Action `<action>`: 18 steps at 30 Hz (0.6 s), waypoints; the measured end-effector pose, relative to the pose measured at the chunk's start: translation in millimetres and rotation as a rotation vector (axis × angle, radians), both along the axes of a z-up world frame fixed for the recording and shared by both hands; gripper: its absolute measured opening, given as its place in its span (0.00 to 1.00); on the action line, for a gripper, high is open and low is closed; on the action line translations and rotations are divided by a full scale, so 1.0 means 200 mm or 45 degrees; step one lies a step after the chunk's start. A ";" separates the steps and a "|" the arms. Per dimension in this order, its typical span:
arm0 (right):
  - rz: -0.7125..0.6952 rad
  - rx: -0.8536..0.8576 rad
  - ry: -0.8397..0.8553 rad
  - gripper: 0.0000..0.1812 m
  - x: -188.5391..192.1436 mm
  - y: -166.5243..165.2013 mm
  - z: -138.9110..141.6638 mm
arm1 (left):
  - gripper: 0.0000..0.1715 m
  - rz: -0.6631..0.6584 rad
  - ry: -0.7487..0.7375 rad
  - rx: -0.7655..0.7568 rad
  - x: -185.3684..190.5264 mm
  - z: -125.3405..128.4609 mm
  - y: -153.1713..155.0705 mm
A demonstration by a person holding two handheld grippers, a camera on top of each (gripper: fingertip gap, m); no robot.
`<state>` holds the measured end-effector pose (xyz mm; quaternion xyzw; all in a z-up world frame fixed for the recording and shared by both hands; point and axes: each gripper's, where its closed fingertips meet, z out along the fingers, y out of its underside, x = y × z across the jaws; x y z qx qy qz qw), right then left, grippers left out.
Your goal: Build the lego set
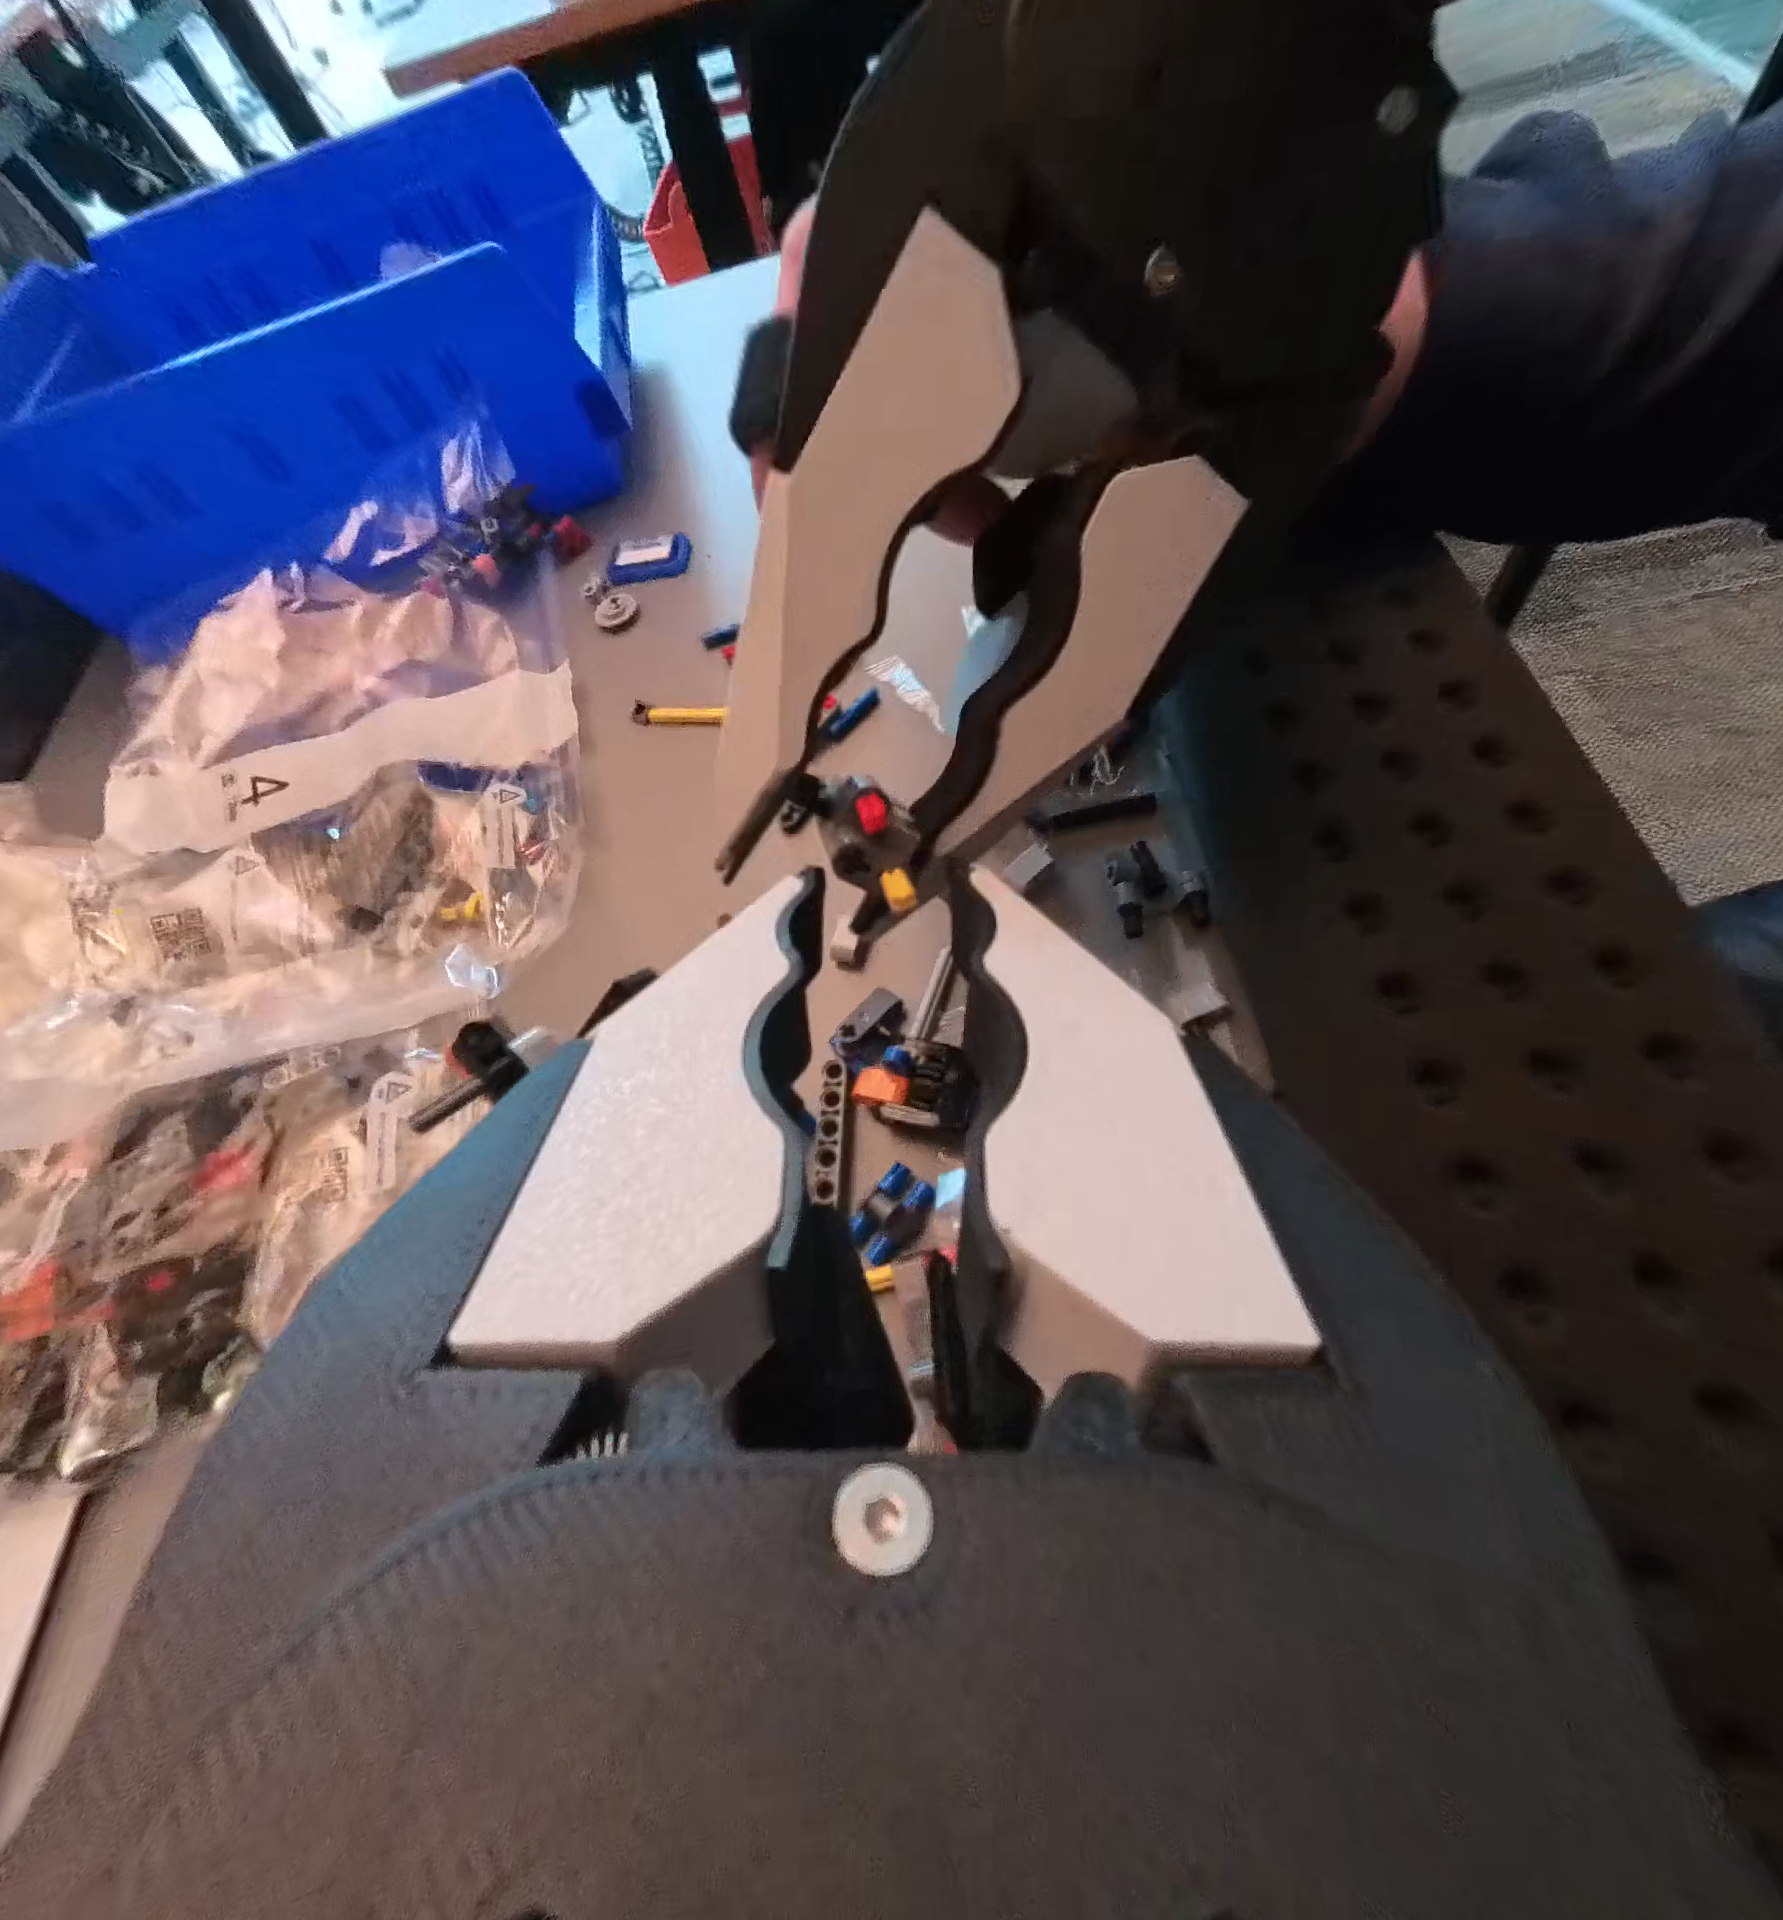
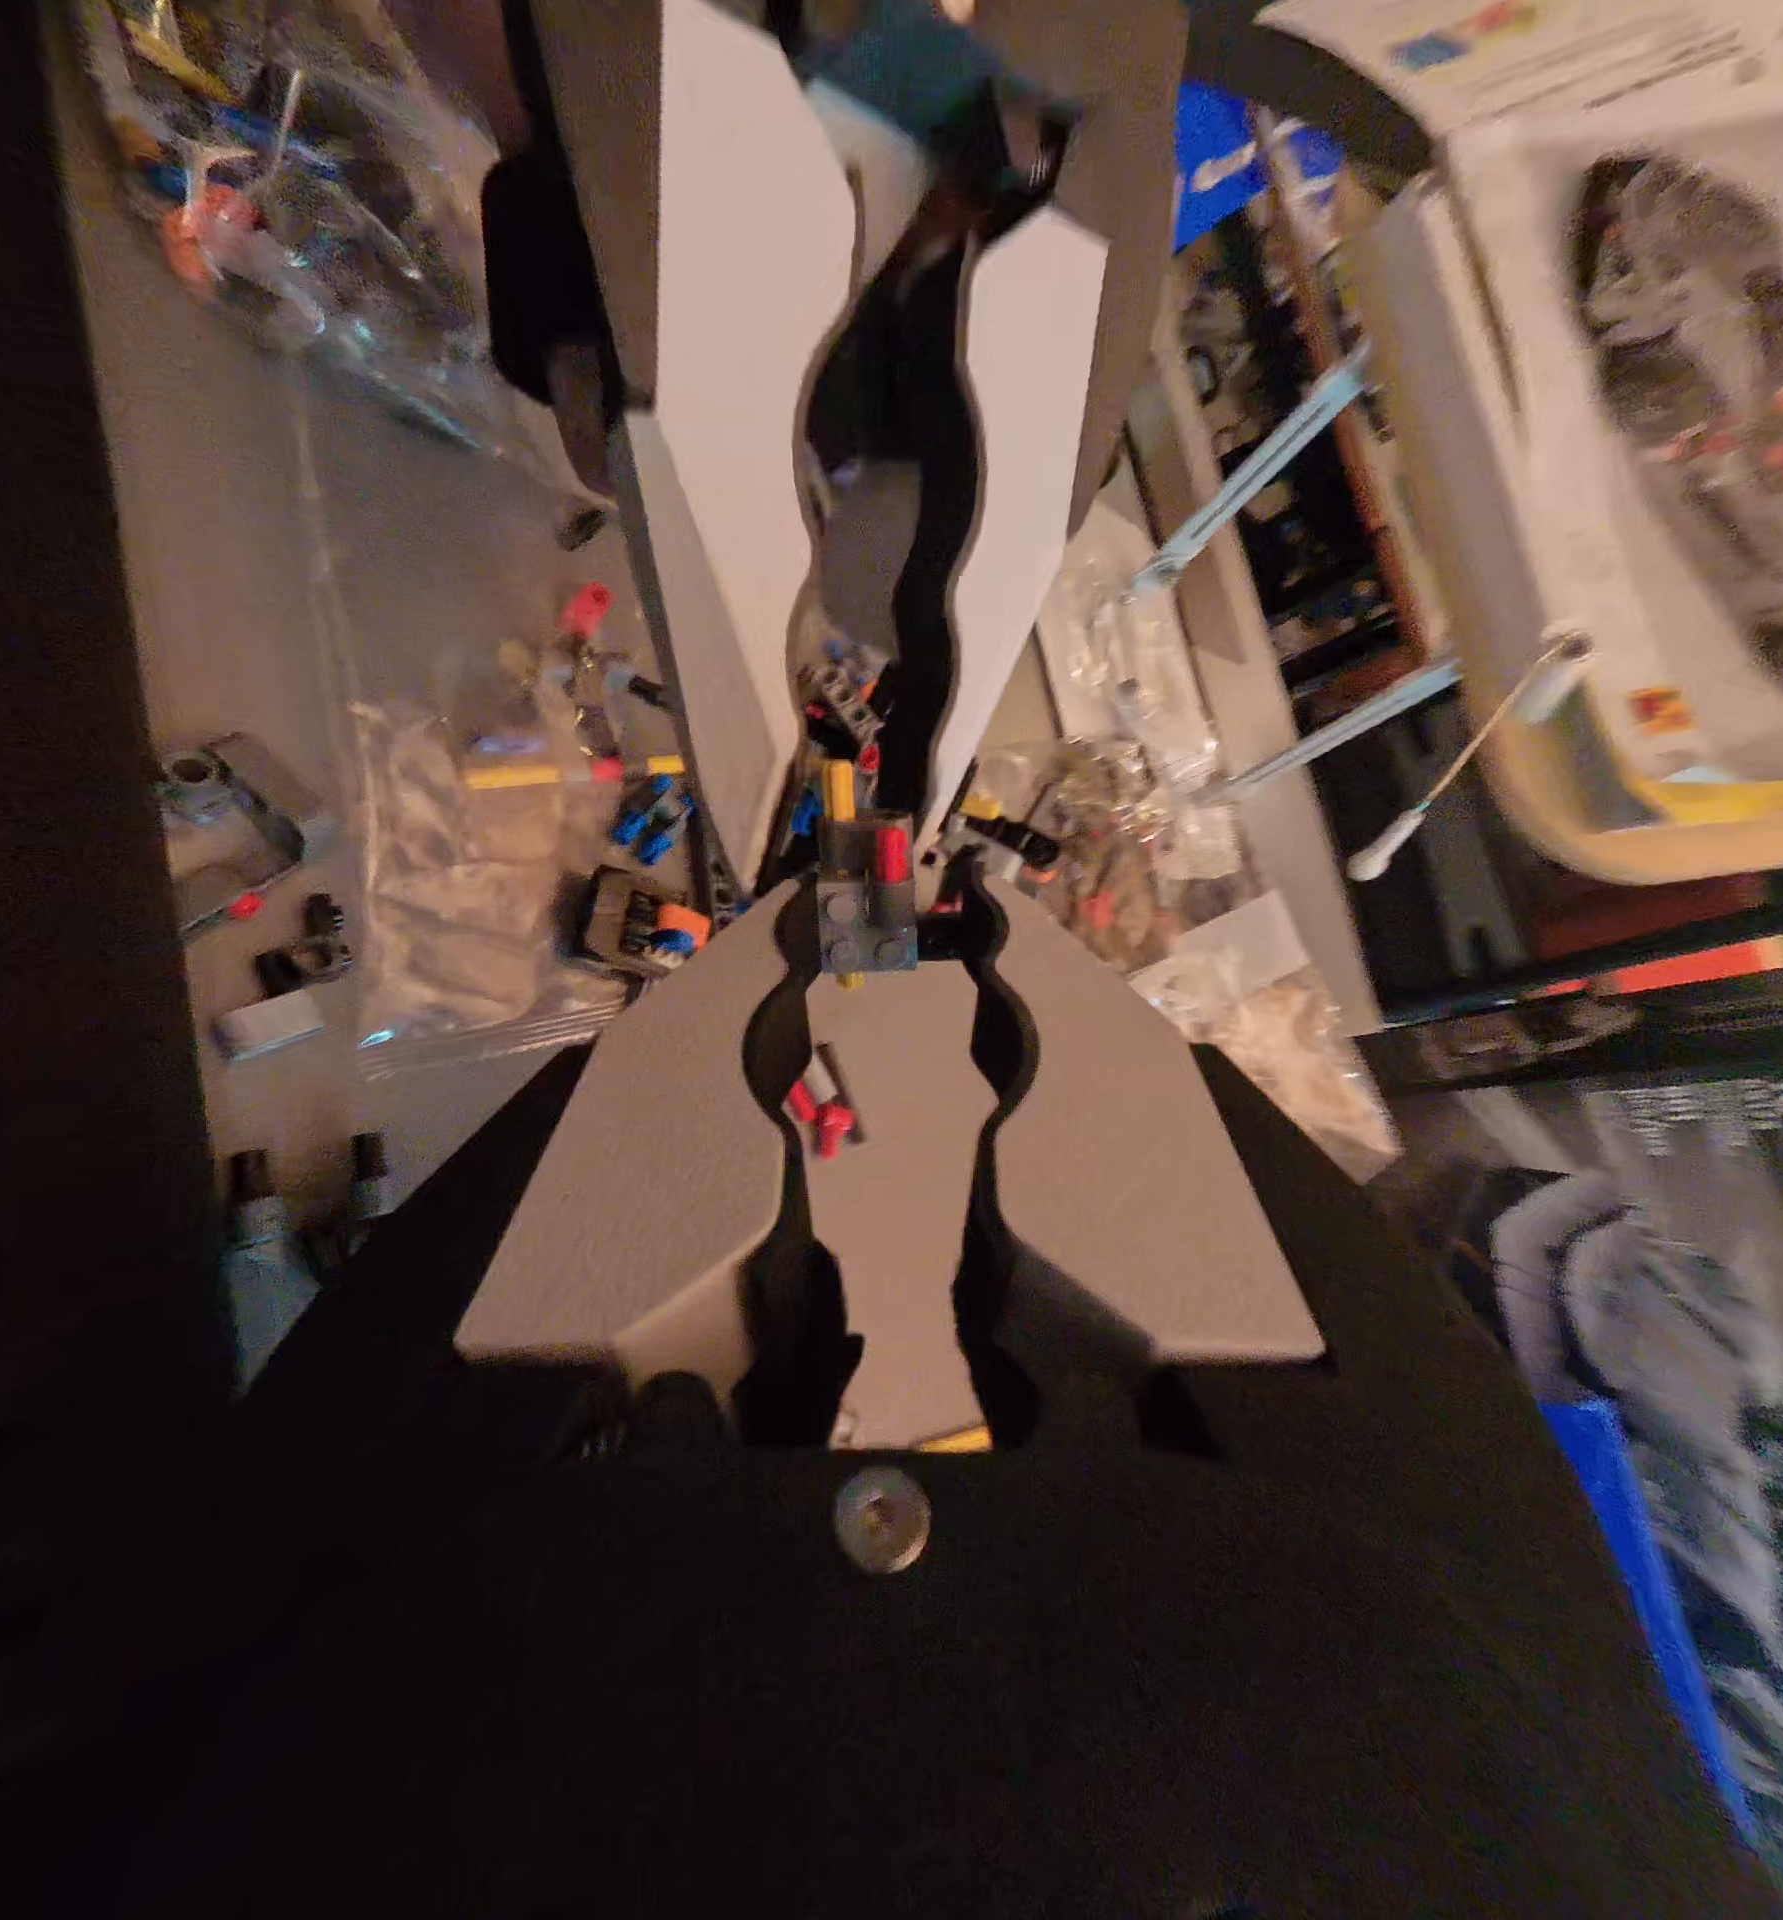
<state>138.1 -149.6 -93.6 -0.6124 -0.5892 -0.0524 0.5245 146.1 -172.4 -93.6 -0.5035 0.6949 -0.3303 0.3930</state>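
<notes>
- Grey tabletop [image 1: 679, 343] runs under everything; dark perforated board [image 1: 1489, 935] on its R side.
- Two blue plastic bins [image 1: 347, 343] far L, well away from the action.
- Clear plastic bags of parts [image 1: 295, 831] slumped in front of the bins, near L of my claws.
- My R claw [image 1: 840, 842] comes in from the far side, tips pointing back at me. It's closed to a narrow gap around the build, one finger on each flank.
- My L claw [image 1: 892, 894] sits tip-to-tip w/ the R one. Narrow gap, bare table showing through it, nothing clamped that I can see.
- The task's thing: small dark-grey studded brick sub-assembly w/ red and yellow bits [image 2: 866, 904], up off the table in the R claw.
- Key relation: the build lies straight ahead of the L tips, just beyond them. Its long axis runs roughly along the line between the claws, low end dipping toward the L gap. Can't tell if that end touches a L finger.
- My read: R claw is the holder, so L is the free one for adding the next piece.
- Loose bits below on the table: black beam w/ holes [image 1: 830, 1122], blue pins [image 1: 897, 1195].
</notes>
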 end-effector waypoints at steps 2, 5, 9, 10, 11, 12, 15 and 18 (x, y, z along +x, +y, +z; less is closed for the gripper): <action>-0.040 0.095 -0.067 0.14 0.02 0.02 0.00 | 0.13 0.009 -0.019 -0.028 0.02 0.01 0.00; -0.096 0.212 -0.143 0.14 0.03 0.04 0.02 | 0.11 0.025 -0.066 -0.088 0.03 0.04 0.01; -0.124 0.335 -0.193 0.13 0.02 0.04 0.07 | 0.06 0.054 -0.147 -0.118 0.03 0.10 0.03; -0.120 0.339 -0.206 0.15 0.01 0.03 0.06 | 0.06 0.045 -0.143 -0.144 0.03 0.10 0.02; -0.125 0.326 -0.215 0.14 0.01 0.04 0.05 | 0.06 0.049 -0.126 -0.129 0.03 0.09 0.02; -0.122 0.310 -0.216 0.12 0.02 0.04 0.04 | 0.06 0.057 -0.102 -0.104 0.03 0.07 0.03; -0.115 0.272 -0.157 0.11 0.02 0.04 0.05 | 0.06 0.052 -0.119 -0.119 0.03 0.08 0.03; -0.082 0.221 -0.068 0.11 0.01 0.03 0.07 | 0.05 0.049 -0.140 -0.126 0.02 0.10 0.02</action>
